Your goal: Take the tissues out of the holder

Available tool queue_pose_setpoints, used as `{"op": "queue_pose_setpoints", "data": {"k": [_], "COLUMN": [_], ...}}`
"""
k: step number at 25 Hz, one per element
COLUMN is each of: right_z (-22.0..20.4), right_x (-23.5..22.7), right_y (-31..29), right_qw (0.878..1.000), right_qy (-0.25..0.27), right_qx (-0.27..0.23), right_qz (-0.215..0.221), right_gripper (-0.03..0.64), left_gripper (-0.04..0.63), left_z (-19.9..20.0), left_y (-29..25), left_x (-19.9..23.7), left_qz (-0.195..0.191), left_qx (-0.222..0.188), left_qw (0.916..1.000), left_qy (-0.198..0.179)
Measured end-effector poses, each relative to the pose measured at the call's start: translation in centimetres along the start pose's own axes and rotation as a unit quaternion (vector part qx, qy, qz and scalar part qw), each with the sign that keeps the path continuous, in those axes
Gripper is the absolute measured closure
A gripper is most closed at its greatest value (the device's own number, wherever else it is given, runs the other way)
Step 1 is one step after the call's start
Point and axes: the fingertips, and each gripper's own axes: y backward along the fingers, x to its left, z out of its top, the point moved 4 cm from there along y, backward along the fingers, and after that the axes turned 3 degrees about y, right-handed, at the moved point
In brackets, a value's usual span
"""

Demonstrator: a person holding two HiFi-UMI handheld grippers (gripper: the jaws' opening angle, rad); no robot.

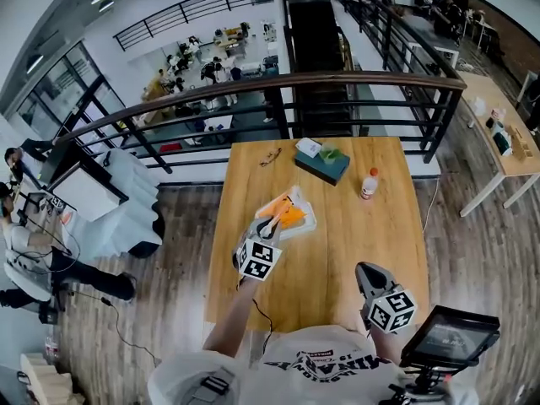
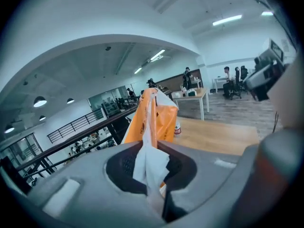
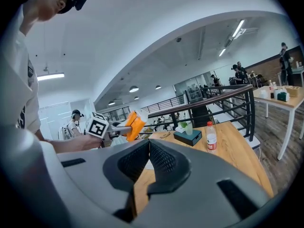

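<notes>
left tongs (image 2: 151, 156): pinching a white sheet (image 2: 148, 167), centre of the left gripper view.
right tongs (image 3: 148, 145): pressed together with nothing in them. In the head view they sit lower right, well apart from the work.
pack (image 2: 160, 120): orange, and I take it for the holder. The sheet runs from it into my left tongs. In the head view it is mid-frame over the table (image 1: 337, 251). The right gripper view shows it hanging off the left tips, so I judge it lifted.
box (image 1: 322, 164): teal, top centre of the head view, tissue poking out, nothing near it.
bottle (image 1: 369, 184): just right of the box, clear of both tongs.
risk 1: the pack rides up with the sheet and nothing comes out. Cause: nothing pins the pack while my right tongs are idle.
risk 2: the sheet tears. Cause: a thin bunched pinch carrying the pack's weight.
risk 3: the pack drops and slides towards the left table edge. Cause: the sheet slipping free mid-air.
fix, my call: bring the right tongs onto the pack before I pull further.
</notes>
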Motion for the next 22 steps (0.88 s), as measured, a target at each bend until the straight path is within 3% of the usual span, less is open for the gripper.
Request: {"op": "queue_pose_setpoints", "data": {"k": [9, 22], "right_z": [0.2, 0.2], "right_x": [1.5, 1.7], "right_y": [-1.7, -1.9], "right_qw": [0.999, 0.998], "right_qy": [0.014, 0.021], "right_qx": [0.004, 0.008], "right_qz": [0.041, 0.051], "right_gripper": [0.609, 0.609], "left_gripper": [0.561, 0.563], "left_z": [6.9, 7.0], "left_y": [10.5, 10.8], "left_x": [-1.4, -1.9], "left_qz": [0.040, 0.039], "left_qx": [-0.113, -0.120], "left_qw": [0.9921, 0.9906], "left_qy": [0.037, 0.053]}}
